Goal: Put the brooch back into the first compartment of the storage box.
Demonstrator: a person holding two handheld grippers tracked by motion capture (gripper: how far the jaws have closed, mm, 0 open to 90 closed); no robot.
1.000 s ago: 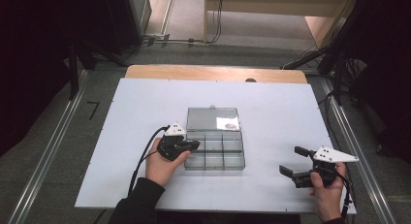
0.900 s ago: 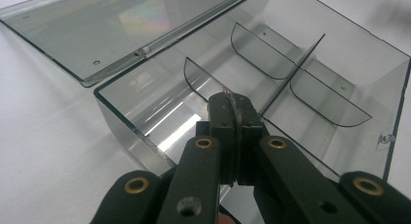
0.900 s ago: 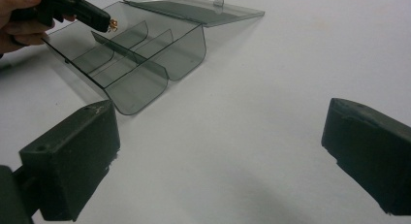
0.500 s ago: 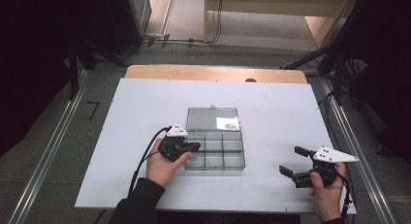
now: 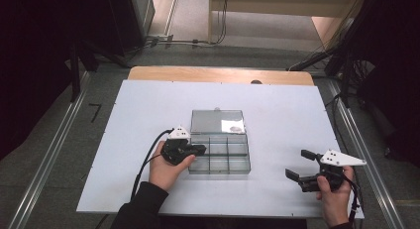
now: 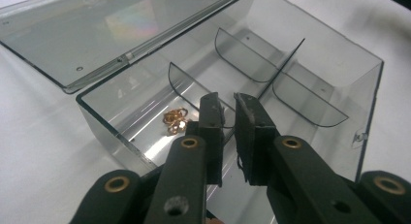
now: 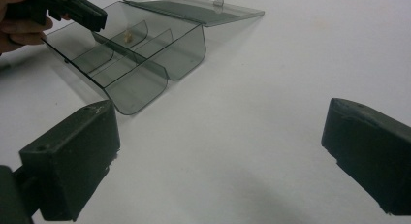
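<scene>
Releasing looks like the step in hand: the left gripper point(image 6: 228, 118) hangs over the near-left compartment of the clear compartment box point(image 5: 219, 154), and its jaws have just been opening, now a narrow slit apart with nothing between them. Just beyond the fingertips, on the floor of that same compartment, lies a small cluster of gold rings point(image 6: 175, 120), thin, shiny metal loops. The next move, I judge, calls for lifting clear of the box without knocking its thin curved dividers. The box itself is smoky, glossy plastic, its hinged lid point(image 5: 218, 121) laid flat behind it on the matte white desk point(image 5: 138, 110). Right of the box and well apart, the right gripper point(image 5: 301, 164) rests with jaws wide and empty.
</scene>
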